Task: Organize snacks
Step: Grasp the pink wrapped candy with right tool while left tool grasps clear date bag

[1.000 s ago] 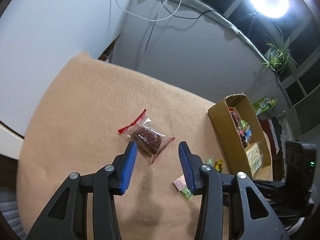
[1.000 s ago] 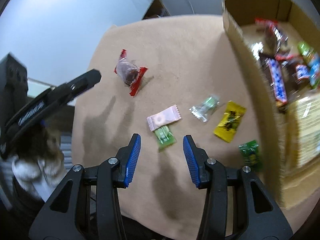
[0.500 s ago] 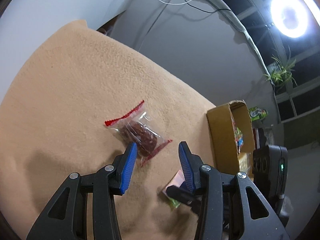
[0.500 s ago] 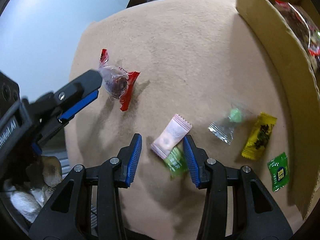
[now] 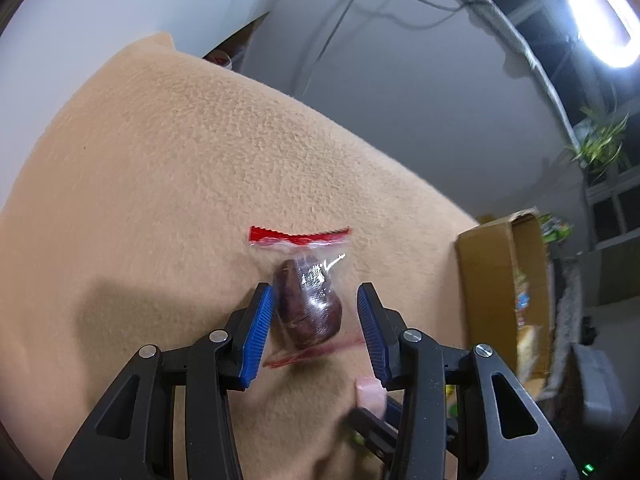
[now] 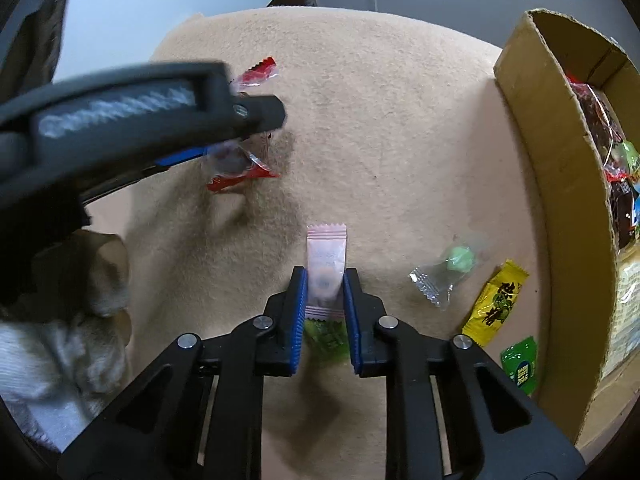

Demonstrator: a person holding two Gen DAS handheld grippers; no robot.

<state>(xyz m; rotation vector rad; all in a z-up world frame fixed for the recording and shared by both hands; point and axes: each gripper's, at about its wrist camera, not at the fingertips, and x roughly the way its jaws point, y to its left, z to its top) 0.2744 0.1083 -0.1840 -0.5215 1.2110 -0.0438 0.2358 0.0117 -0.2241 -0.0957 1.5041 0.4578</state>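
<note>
A clear, red-edged packet with a dark snack lies centre frame on the tan surface. A pink sachet overlaps a green one at lower centre; cardboard box at right.

Ring light upper right in left wrist view, blown out with glare. Beige tabletop evenly lit; soft shadows pool under both tools. Strong fisheye bending and dark vignette at the edges. Left gripper motion-blurred in right wrist view; cardboard box smeared.
</note>
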